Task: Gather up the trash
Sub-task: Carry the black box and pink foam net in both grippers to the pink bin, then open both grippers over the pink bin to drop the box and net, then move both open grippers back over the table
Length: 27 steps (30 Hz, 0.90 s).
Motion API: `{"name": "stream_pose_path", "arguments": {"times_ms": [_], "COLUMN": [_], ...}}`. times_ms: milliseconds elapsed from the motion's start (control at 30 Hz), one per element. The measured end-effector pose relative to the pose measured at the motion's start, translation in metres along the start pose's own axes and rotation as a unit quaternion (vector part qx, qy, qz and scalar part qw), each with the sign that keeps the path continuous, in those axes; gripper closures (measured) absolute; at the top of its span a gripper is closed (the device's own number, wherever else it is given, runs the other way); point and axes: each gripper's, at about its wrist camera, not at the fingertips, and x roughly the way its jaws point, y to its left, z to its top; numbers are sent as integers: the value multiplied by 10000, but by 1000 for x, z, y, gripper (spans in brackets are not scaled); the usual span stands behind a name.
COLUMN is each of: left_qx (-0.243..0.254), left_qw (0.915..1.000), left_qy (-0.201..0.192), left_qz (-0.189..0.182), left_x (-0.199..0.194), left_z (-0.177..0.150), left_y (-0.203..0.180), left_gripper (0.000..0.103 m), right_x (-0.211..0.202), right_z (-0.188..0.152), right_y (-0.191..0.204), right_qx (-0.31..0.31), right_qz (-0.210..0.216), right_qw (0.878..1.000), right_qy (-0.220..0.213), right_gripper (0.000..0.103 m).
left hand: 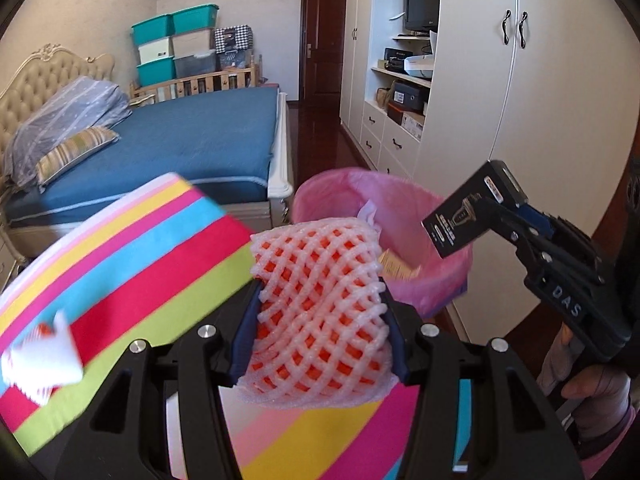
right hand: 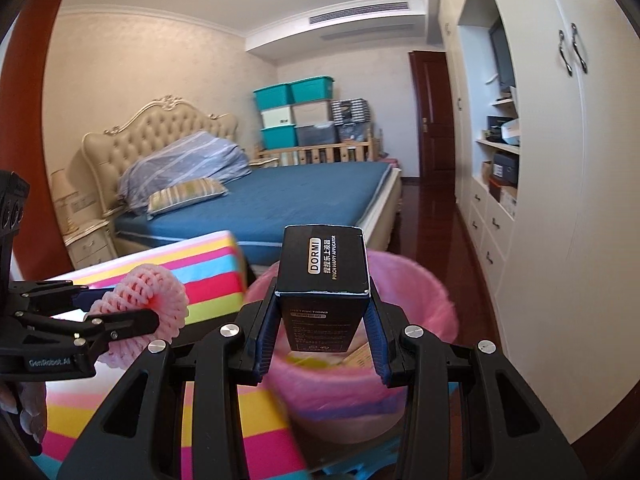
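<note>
- Nearest the left wrist camera, the left claw (left hand: 320,320) grips a pink foam fruit net (left hand: 320,300) between its blue pads, above the striped surface (left hand: 132,264).
- On that surface, at the far left, lies a blurred white and red wrapper (left hand: 44,360).
- Behind the net stands a bin with a pink liner (left hand: 404,196), paper scraps inside it.
- Further right, the right claw (left hand: 486,210) clamps narrowly on a black DORMI box (left hand: 472,212), held over the bin's rim.
- From the right wrist view, the box (right hand: 323,272) stands upright between the pads, the bin (right hand: 416,280) just behind it, the net (right hand: 148,292) at left.
- Beyond is a bed (right hand: 280,196) with blue cover.
</note>
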Motion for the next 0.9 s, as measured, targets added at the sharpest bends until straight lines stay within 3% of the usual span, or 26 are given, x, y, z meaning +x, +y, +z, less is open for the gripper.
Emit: {"name": "stream_pose_path", "arguments": {"times_ms": [267,533,600,633,800,900], "left_qx": [-119,-76,-134,-161,-194,-136], "left_qw": [9998,9996,9996,9997,9991,9984], "left_qy": [-91,-212,-217,-199,-316,-355], "left_qz": [-160,-149,-118,-67,221,420], "left_x": [46,71,76,80,66,52], "left_z": [52,74,77,78,68,55], "left_y": [-13,-21,-18,-16,-1,15], "left_gripper": [50,46,38,34,14,9], "right_x": [31,59,65,64,56,47], "right_z": [9,14,13,12,9,7], "right_y": [-28,-33,-33,-32,-40,-41], "right_qx": [-16,-164,-253,-293,-313,-314], "right_qz": [-222,-149,-158,-230,-368,-392], "right_qw": [9997,9994,9991,9989,9986,9986], "right_qy": [138,252,294,273,198,187], "right_gripper": [65,63,48,31,30,30]}}
